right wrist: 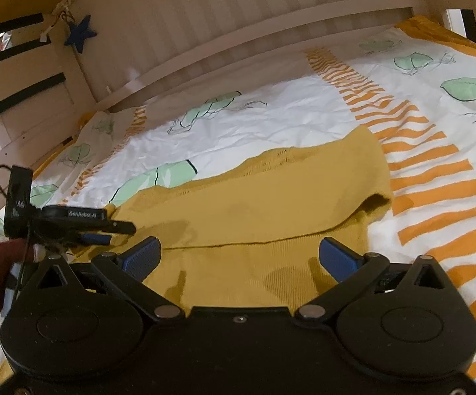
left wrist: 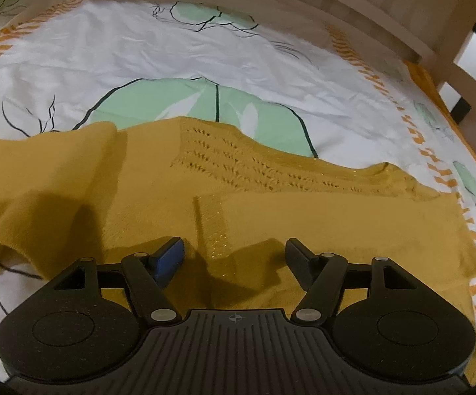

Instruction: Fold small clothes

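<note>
A mustard-yellow knit sweater [left wrist: 205, 191] lies spread on the bed, with a lace-patterned band across it and one part folded over the body. My left gripper [left wrist: 234, 256] is open and empty, hovering just above the near part of the sweater. In the right wrist view the sweater [right wrist: 271, 197] lies with a folded edge running across it and a sleeve cuff [right wrist: 376, 200] at the right. My right gripper [right wrist: 238, 256] is open and empty above the sweater's near edge. The left gripper [right wrist: 73, 220] shows at the sweater's left side.
The bed cover [left wrist: 139, 59] is white with green leaf prints and orange striped bands [right wrist: 435, 177]. A pale wooden slatted bed frame [right wrist: 238, 16] runs along the far side, with a blue star [right wrist: 81, 34] hanging on it.
</note>
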Available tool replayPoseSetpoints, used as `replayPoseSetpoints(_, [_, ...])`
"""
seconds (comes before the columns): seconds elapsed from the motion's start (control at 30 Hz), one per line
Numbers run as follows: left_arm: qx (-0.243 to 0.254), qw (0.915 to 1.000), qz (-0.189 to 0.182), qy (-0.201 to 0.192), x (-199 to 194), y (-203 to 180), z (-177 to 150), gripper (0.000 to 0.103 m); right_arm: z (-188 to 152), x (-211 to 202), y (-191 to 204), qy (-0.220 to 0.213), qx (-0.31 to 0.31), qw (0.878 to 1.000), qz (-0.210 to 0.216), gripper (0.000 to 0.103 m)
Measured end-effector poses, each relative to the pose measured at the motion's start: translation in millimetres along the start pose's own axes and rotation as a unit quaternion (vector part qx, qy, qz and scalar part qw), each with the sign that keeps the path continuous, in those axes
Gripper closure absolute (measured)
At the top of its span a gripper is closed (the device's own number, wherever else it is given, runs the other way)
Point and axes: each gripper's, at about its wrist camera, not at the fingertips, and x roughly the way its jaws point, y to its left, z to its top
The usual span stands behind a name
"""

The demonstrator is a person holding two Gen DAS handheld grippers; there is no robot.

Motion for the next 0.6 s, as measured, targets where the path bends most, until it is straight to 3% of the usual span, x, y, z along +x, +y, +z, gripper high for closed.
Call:
replayPoseSetpoints(0.07, [0.003, 0.9999, 0.012, -0.006, -2, -4, 2, 0.096, -2, 1, -1, 0.002, 0.001, 1.0, 0.001, 0.0])
replayPoseSetpoints(0.1, [0.005, 0.9998, 0.018, -0.009, -3, -5, 4, 0.1, -3, 0, 0, 0.003, 0.0, 1.0, 0.001, 0.0])
replayPoseSetpoints(0.37, [0.023, 0.9953, 0.027, -0.091, -54, 5, 27, 0.1, 1, -1, 0, 0.003, -0.007, 1.0, 0.0, 0.0])
replayPoseSetpoints(0.6, [0.025, 0.9947, 0.058, -0.082, -55, 31, 35, 0.1, 10, 9, 0, 0.005, -0.014, 1.0, -0.009, 0.0])
